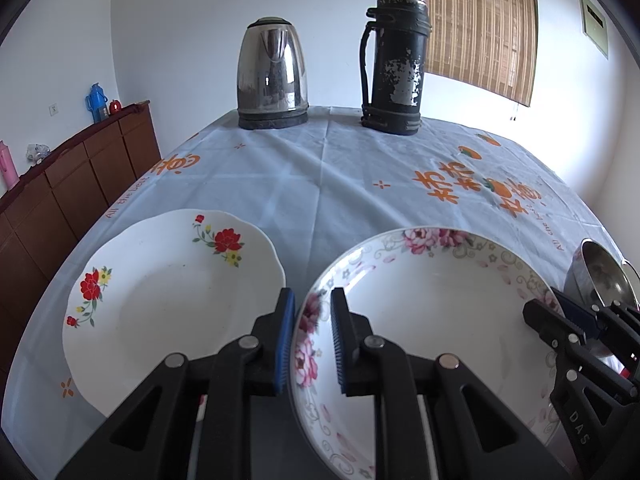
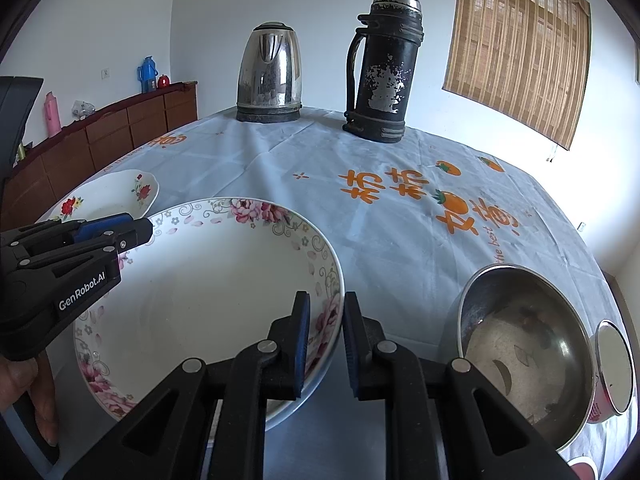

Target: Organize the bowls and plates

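Note:
A deep white plate with pink flowers [image 1: 432, 308] [image 2: 208, 300] is at the near edge of the table, held at both sides. My left gripper [image 1: 312, 294] [image 2: 140, 230] is shut on its left rim, which runs between the blue pads. My right gripper [image 2: 326, 298] [image 1: 546, 306] is shut on the opposite, right rim. A white plate with red flowers [image 1: 172, 292] [image 2: 108, 196] lies just left of it on the cloth. A steel bowl [image 2: 520, 352] [image 1: 604, 276] sits to the right, beyond the right gripper. I cannot tell whether the pink plate is off the cloth.
A steel kettle [image 1: 272, 76] and a worn black flask [image 1: 394, 60] stand at the table's far edge. A small red-sided bowl [image 2: 612, 368] sits right of the steel bowl. A brown sideboard [image 1: 60, 192] runs along the left wall. A hand [image 2: 36, 392] holds the left gripper.

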`<state>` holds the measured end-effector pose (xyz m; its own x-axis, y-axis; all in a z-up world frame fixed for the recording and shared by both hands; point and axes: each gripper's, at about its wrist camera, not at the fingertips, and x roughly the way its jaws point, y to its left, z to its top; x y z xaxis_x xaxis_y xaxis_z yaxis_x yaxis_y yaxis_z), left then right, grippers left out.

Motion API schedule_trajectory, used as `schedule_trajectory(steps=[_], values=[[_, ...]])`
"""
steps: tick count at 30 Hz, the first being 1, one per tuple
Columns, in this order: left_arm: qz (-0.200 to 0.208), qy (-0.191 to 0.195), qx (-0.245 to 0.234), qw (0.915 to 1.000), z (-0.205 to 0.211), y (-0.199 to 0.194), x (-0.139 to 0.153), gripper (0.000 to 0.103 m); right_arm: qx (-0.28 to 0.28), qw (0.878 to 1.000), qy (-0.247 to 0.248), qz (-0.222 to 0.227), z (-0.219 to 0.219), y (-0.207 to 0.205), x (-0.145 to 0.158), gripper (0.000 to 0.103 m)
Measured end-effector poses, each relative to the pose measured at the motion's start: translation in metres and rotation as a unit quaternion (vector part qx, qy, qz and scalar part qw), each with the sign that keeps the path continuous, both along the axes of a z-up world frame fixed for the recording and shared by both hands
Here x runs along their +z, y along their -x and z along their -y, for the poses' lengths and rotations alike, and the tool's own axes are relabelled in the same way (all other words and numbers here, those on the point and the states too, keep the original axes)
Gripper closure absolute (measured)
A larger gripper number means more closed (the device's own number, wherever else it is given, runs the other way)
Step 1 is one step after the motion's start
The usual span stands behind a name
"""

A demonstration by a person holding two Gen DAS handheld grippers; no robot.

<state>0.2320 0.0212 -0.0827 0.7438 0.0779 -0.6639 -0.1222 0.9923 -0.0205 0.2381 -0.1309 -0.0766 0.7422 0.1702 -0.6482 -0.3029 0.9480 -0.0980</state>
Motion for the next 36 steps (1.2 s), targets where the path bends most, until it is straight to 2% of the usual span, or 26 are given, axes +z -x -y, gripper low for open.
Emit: schedule_trajectory(steps=[22, 33, 36], values=[[0.007, 0.007, -0.002, 1.0, -0.002, 0.003, 0.002, 0.088, -0.004, 1.0, 0.018, 0.012, -0.004, 0.004, 0.002, 0.085], [0.019, 0.008, -0.009, 0.9997, 0.0, 0.008, 0.006, 0.088, -0.008, 0.999, 0.027, 0.03, -0.005, 0.008, 0.005, 0.085], [0.025, 0.006, -0.001, 0.9997, -0.003, 0.011, 0.008, 0.088, -0.003, 0.999, 0.025, 0.047, -0.006, 0.013, 0.008, 0.083]])
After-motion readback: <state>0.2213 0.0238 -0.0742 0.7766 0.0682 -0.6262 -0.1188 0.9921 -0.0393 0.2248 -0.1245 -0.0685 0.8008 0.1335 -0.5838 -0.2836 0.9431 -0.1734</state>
